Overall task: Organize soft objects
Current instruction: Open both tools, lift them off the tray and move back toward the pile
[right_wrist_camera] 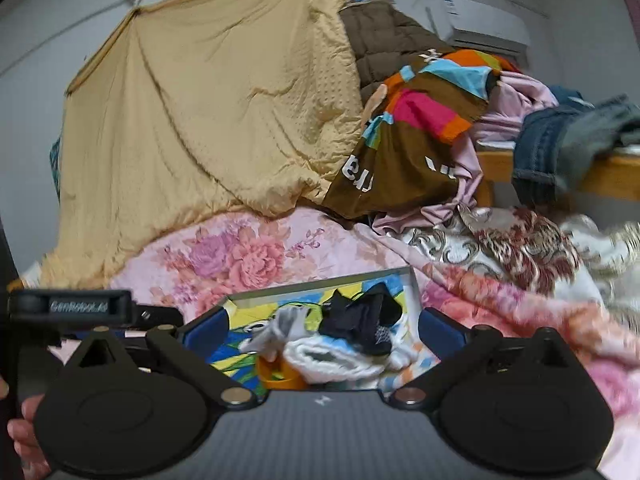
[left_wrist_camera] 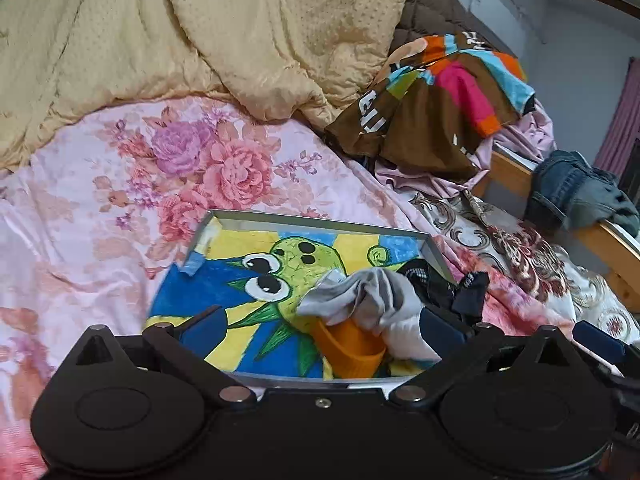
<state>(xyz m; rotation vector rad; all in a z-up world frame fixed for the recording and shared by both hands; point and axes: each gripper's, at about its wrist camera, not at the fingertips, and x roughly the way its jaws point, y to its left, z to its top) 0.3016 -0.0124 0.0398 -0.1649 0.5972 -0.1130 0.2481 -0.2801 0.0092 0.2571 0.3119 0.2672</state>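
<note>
Both the left gripper [left_wrist_camera: 322, 322] and the right gripper [right_wrist_camera: 322, 330] stand wide open and hold nothing. The socks [left_wrist_camera: 368, 300] lie heaped at the near right corner of the tray [left_wrist_camera: 316, 222], on the soft bed [left_wrist_camera: 100, 200]. A careless push could tilt the tray, and the loose heap could spill over its low edge.

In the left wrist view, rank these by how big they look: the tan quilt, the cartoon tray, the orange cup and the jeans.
1. tan quilt
2. cartoon tray
3. jeans, farther off, so really larger than they look
4. orange cup
</note>
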